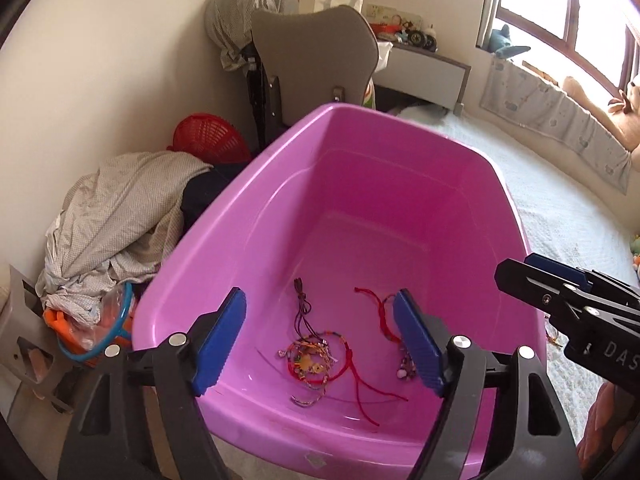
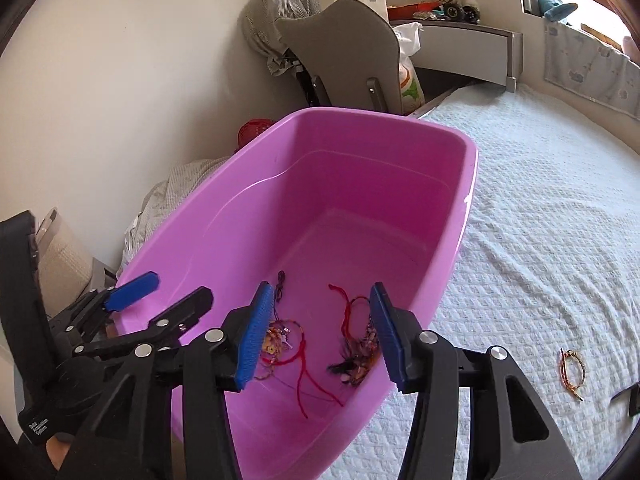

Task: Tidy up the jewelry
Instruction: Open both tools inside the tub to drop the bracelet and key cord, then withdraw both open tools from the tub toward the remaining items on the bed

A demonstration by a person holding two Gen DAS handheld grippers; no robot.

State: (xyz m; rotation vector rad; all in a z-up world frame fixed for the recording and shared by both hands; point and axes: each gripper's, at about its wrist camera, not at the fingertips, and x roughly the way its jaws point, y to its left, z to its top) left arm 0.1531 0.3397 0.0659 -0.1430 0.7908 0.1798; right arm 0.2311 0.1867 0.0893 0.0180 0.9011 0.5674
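A pink plastic tub (image 1: 280,184) (image 2: 224,224) stands on the bed. On its floor lie a tangle of red cord and bead bracelets (image 1: 316,360) (image 2: 284,344) and a second dark bundle with red cord (image 1: 404,364) (image 2: 356,356). My left gripper (image 1: 320,340) is open and empty above the tub's near end; it also shows in the right wrist view (image 2: 160,292). My right gripper (image 2: 320,336) is open and empty over the tub; its fingers (image 1: 552,276) show at the right of the left wrist view. One bracelet (image 2: 573,368) lies on the bedspread right of the tub.
White textured bedspread (image 2: 540,220) stretches right. A grey chair (image 1: 316,64), a red basket (image 1: 212,140) and piled checked cloth (image 1: 116,216) stand left and behind the tub by the wall. A shelf with toys (image 2: 452,20) is at the back.
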